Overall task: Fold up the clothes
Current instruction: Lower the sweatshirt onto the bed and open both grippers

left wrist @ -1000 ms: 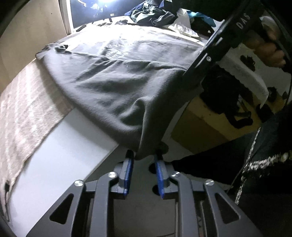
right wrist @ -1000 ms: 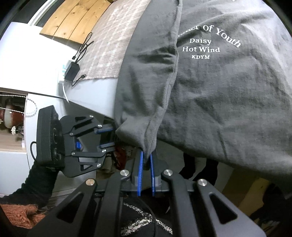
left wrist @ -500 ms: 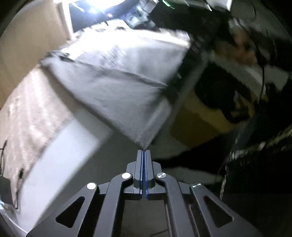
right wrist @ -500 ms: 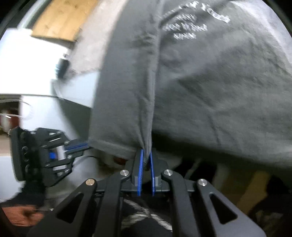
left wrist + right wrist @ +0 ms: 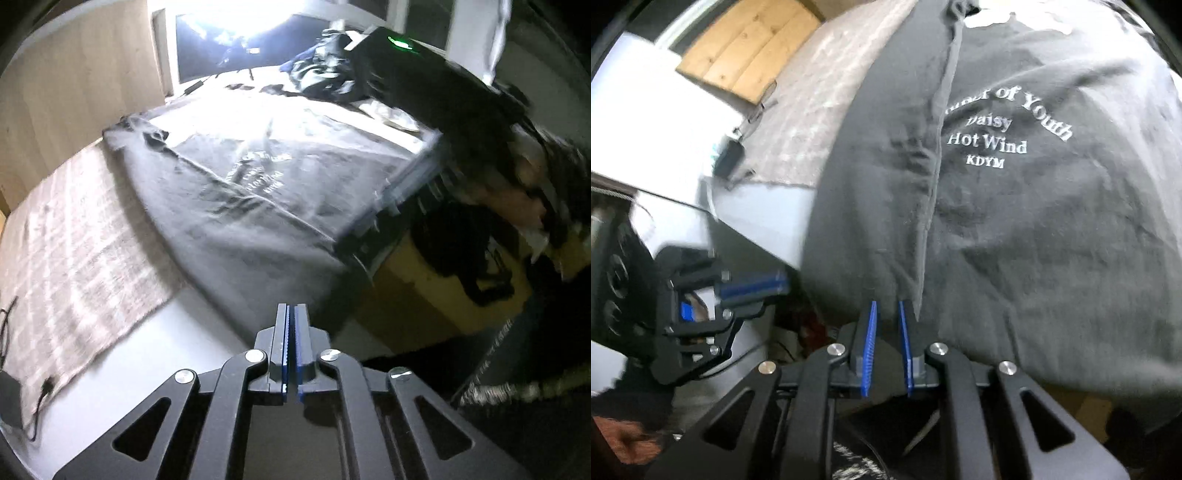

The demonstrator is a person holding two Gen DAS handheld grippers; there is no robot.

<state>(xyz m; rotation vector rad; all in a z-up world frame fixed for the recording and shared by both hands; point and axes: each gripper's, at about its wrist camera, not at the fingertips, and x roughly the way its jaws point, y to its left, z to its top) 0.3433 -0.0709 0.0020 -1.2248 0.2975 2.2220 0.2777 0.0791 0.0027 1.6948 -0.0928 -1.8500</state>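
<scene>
Garment: a dark grey sweatshirt (image 5: pixel 236 206) lay spread over the table, its lower part draped past the near edge; in the right wrist view it filled the centre and right of the frame (image 5: pixel 1034 229).
Print: white lettering (image 5: pixel 990 142) sat in the upper middle of the right wrist view, reading "of Youth", "Daisy", "Hot Wind", "KDYM"; the first word was cut by a fold.
Fold: a long crease (image 5: pixel 934 184) ran from the upper centre of the right wrist view down toward the fingers.
Left gripper: at the bottom centre of the left wrist view, the left gripper (image 5: pixel 294 314) had its blue pads pressed together with nothing visible between them, its tips just short of the cloth's hanging edge; it also showed, blurred, at the lower left of the right wrist view (image 5: pixel 753 288).
Right gripper: at the bottom centre of its own view, the right gripper (image 5: pixel 886 306) had its blue pads slightly spread, their tips at the hanging hem; whether cloth sat between them could not be told. It appeared blurred at the right of the left wrist view (image 5: pixel 391 206).
Table: a white surface (image 5: pixel 122 365) at the lower left of the left wrist view.
Mat: a pale woven cloth (image 5: pixel 74 251) covered the table left of the sweatshirt.
Clutter: a heap of dark clothes (image 5: pixel 321 74) lay at the upper centre, beyond the sweatshirt.
</scene>
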